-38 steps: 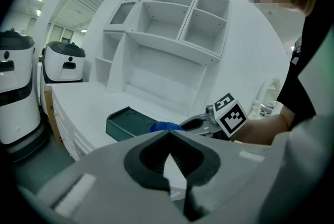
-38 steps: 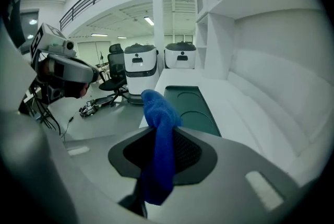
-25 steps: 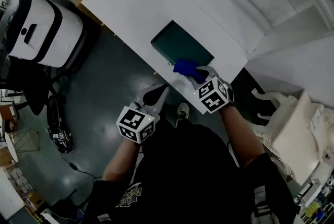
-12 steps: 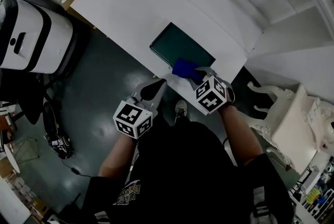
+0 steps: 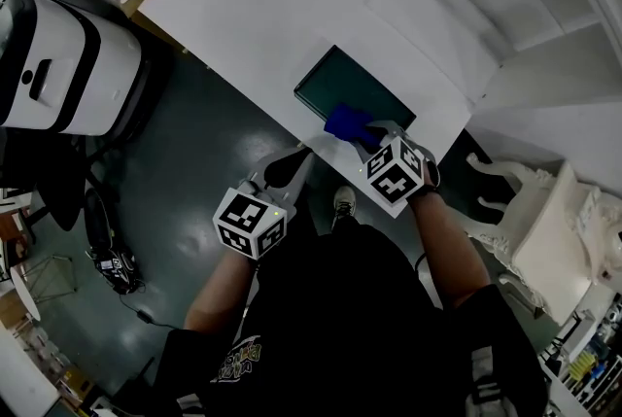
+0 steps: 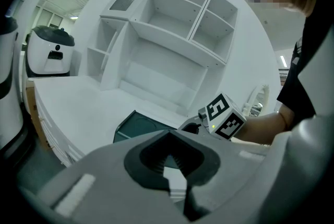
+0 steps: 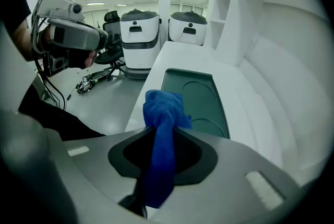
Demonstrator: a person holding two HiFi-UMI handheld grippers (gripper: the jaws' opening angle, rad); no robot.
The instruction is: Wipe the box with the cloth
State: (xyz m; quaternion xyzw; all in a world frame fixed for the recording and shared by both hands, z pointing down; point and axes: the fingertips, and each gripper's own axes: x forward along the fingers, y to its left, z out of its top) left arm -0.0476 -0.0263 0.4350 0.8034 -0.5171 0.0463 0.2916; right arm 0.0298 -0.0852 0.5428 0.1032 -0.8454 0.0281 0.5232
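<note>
A flat dark green box [image 5: 352, 91] lies near the front edge of the white table [image 5: 253, 7]; it also shows as the green box [image 7: 195, 97] and the box [image 6: 138, 126] in the gripper views. My right gripper [image 5: 362, 135] is shut on a blue cloth [image 5: 347, 122], and the cloth [image 7: 163, 129] bunches out between its jaws over the box's near corner. My left gripper [image 5: 289, 169] hangs off the table's front edge over the floor, jaws closed on nothing [image 6: 169, 178].
White shelving [image 6: 172, 35] rises behind the table. White wheeled machines [image 5: 68, 75] stand on the dark floor to the left, with two more [image 7: 156, 35] past the table's far end. An ornate white chair [image 5: 544, 230] is on the right.
The view has shifted slightly; the right gripper with the cloth stays at the box's near corner. The left gripper remains off the table edge.
</note>
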